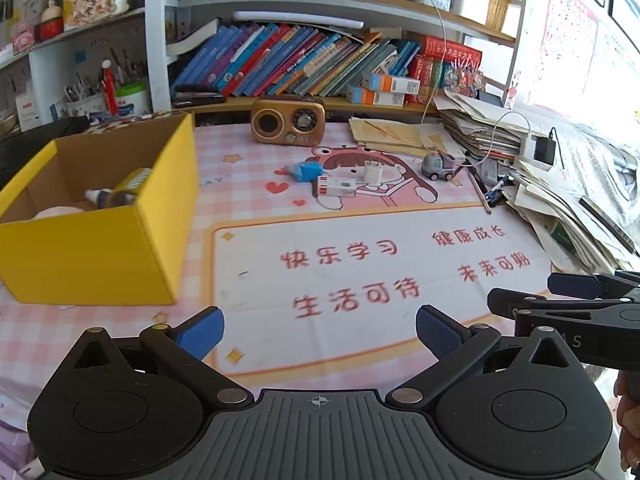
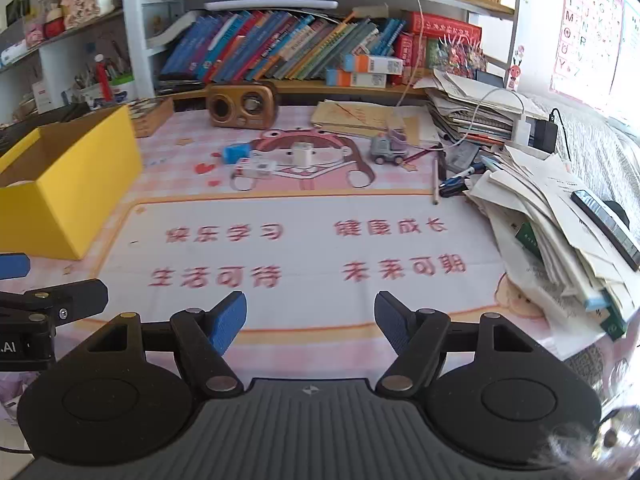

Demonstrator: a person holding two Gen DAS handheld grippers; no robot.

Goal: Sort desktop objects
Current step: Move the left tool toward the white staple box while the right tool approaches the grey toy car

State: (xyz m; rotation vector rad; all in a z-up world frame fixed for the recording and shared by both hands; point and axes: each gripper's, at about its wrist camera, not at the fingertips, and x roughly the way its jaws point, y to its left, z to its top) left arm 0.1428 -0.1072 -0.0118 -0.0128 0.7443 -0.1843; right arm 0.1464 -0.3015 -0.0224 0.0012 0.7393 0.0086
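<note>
Yellow box (image 1: pixel 96 256) at left, radio (image 1: pixel 287 122) up top, paper pile (image 1: pixel 560 208) at right. Charger (image 1: pixel 372 172) and toy truck (image 1: pixel 438 166) mid-frame. Bare mat (image 1: pixel 360 320) below. Left gripper (image 1: pixel 320 330) and right gripper (image 2: pixel 310 322) spread wide, holding nothing.

The left gripper (image 1: pixel 318 330) is matt black, with two round discs on either side of a ribbed grey centre plate that carries a small crosshair mark. Black link arms run on silver rivets and end in blue ribbed pads (image 1: pixel 202 334). The right gripper (image 2: pixel 310 320) has the same build, with a small diamond mark on its ribbed plate. Seen from the side it shows white letters and a small screw.
</note>
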